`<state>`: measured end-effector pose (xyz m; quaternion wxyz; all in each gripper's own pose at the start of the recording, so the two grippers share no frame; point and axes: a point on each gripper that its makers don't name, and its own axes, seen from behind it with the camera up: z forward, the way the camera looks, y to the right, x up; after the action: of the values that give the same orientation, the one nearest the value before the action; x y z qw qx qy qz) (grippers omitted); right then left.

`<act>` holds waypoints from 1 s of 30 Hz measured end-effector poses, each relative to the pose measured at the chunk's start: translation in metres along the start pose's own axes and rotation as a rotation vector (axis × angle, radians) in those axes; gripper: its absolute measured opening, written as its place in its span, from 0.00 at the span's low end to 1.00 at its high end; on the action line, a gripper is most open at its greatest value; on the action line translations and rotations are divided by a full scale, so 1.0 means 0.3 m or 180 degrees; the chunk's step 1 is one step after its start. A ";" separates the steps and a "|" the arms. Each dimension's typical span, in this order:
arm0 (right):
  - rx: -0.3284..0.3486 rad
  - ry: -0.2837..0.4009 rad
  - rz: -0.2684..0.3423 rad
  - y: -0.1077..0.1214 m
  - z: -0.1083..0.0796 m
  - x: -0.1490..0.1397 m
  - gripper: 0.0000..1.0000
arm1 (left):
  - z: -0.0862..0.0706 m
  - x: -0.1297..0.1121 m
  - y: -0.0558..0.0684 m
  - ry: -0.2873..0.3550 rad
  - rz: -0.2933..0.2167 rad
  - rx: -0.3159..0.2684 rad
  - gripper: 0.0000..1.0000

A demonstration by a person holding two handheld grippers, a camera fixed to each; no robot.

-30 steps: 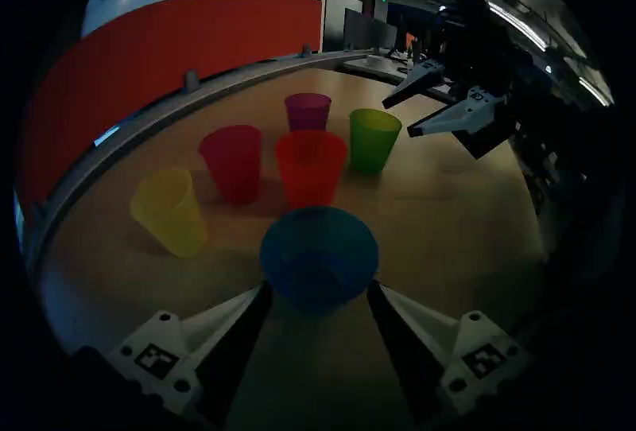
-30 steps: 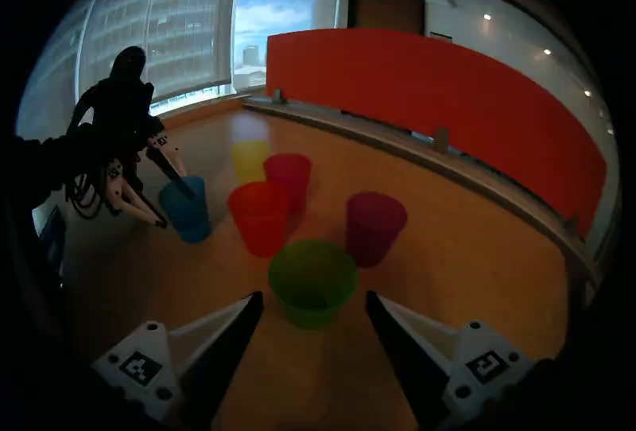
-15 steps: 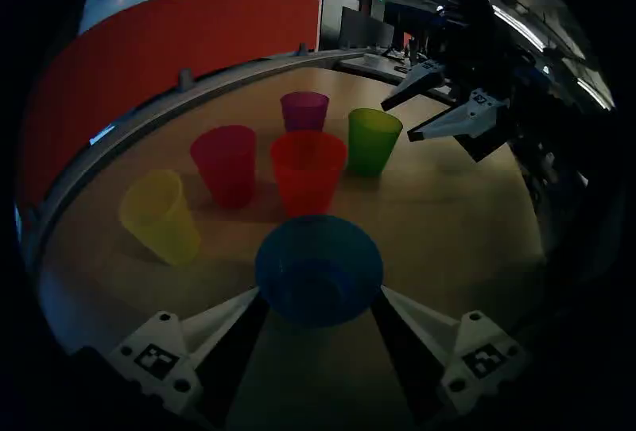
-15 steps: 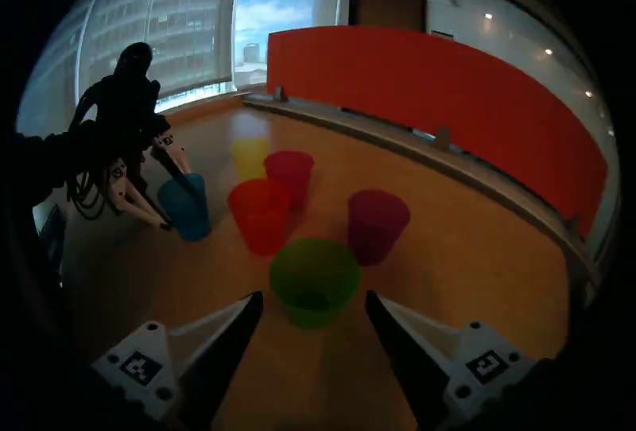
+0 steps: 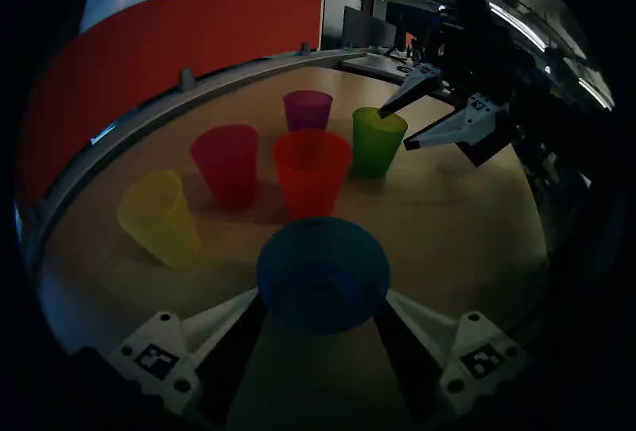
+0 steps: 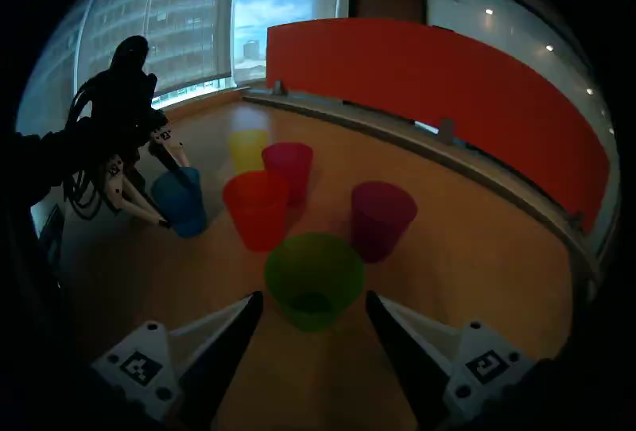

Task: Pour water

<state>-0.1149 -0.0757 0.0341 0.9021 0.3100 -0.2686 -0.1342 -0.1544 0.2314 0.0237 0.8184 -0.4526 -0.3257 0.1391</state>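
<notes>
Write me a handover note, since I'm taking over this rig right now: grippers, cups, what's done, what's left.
Left gripper: jaws open, flanking the blue translucent plastic cup; no squeeze evident.
Right gripper: jaws open, green translucent plastic cup at their tips, ungripped.
Both cups stand upright on the wooden table, with a red-orange plastic cup, crimson plastic cup, purple plastic cup and yellow plastic cup nearby.
Done: each gripper lined up on a cup.
Left: grasp, lift, pour; water in any cup cannot be told.

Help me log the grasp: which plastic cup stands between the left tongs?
The blue plastic cup: it alone stands between the left tongs; the red cup, pink cup, purple cup, yellow cup and green cup stand farther off.
</notes>
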 end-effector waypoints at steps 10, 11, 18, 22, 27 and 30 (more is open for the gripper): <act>0.0032 -0.0002 -0.0001 -0.005 0.056 0.001 1.00 | 0.002 -0.003 0.003 -0.0001 -0.0016 -0.0034 0.81; 0.0036 0.0001 0.0005 -0.005 0.060 0.001 1.00 | 0.002 -0.003 0.003 -0.0001 -0.0013 -0.0035 0.80; 0.0054 0.0005 0.0036 -0.007 0.092 -0.002 1.00 | 0.003 -0.003 0.002 -0.0006 0.0004 -0.0042 0.80; 0.0057 -0.0011 0.0029 -0.006 0.112 -0.010 1.00 | 0.003 -0.002 0.001 -0.0002 0.0005 -0.0041 0.80; 0.0073 -0.0043 0.0024 -0.012 0.126 -0.021 0.93 | 0.002 0.000 0.000 0.0006 -0.0002 -0.0048 0.80; 0.0072 -0.0028 0.0027 -0.011 0.129 -0.020 0.88 | -0.001 0.000 0.000 0.0011 -0.0007 -0.0051 0.80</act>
<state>-0.1422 -0.0947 0.0554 0.8979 0.3183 -0.2754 -0.1287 -0.1542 0.2313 0.0235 0.8154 -0.4590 -0.3259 0.1348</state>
